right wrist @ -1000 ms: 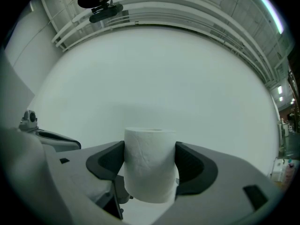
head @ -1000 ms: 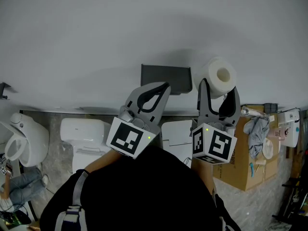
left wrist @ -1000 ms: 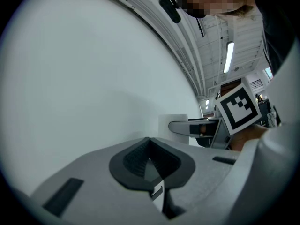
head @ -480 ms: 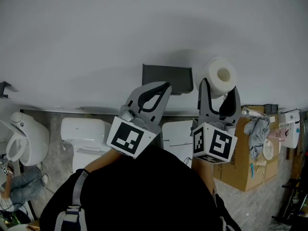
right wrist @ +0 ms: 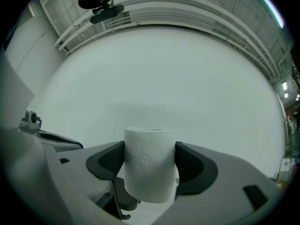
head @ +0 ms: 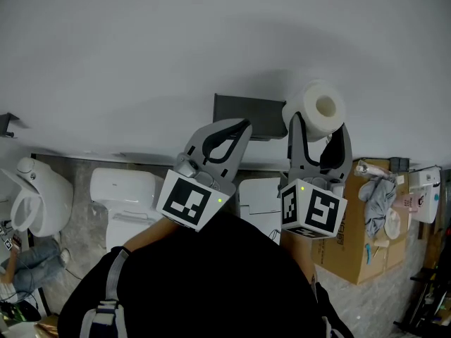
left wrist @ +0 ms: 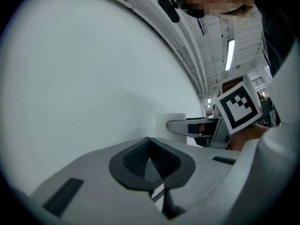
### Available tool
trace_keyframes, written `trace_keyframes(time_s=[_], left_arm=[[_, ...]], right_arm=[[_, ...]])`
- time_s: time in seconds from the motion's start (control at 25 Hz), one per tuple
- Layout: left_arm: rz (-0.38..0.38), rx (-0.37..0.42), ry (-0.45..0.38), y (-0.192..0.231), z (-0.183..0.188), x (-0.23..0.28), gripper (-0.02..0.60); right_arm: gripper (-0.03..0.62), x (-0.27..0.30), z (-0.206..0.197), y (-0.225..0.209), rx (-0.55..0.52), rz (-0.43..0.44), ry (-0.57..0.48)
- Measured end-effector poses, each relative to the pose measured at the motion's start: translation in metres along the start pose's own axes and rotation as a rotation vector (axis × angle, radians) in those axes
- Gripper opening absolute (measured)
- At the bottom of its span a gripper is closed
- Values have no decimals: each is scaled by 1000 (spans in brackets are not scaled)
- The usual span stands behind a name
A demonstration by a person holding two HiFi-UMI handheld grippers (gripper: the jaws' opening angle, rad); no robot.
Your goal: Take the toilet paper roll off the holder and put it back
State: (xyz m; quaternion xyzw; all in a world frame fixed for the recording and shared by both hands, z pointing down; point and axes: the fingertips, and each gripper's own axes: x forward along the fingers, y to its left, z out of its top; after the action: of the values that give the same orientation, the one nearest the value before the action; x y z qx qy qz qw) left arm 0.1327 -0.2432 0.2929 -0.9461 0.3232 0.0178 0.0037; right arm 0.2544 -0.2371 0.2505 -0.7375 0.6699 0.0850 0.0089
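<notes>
The white toilet paper roll point(head: 318, 108) is held up against the pale wall, its cardboard core facing me. My right gripper point(head: 320, 127) is shut on the roll, one jaw on each side of it. In the right gripper view the roll point(right wrist: 149, 165) stands upright between the dark pads. The dark holder point(head: 248, 115) is mounted on the wall just left of the roll, whose left edge overlaps the holder's right end. My left gripper point(head: 242, 126) is shut and empty, its tips just below the holder. In the left gripper view its jaws point(left wrist: 151, 159) meet with nothing between them.
Below the wall stand a white toilet point(head: 121, 191) and another toilet point(head: 35, 197) at far left. A cardboard box point(head: 361, 253) with cloths and bottles on it sits at the right. A person's legs point(head: 28, 267) show at the lower left.
The right gripper has carried the roll a little to the left, so it now overlaps the holder's right end. The left gripper has stayed put.
</notes>
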Motion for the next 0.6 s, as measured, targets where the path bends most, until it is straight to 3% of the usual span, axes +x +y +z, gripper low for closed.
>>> trace_keyframes(time_s=[0.6], left_arm=[[58,-1,8,24,-1,-7,6]], right_arm=[[350,20,5,37,-3,96,-16]])
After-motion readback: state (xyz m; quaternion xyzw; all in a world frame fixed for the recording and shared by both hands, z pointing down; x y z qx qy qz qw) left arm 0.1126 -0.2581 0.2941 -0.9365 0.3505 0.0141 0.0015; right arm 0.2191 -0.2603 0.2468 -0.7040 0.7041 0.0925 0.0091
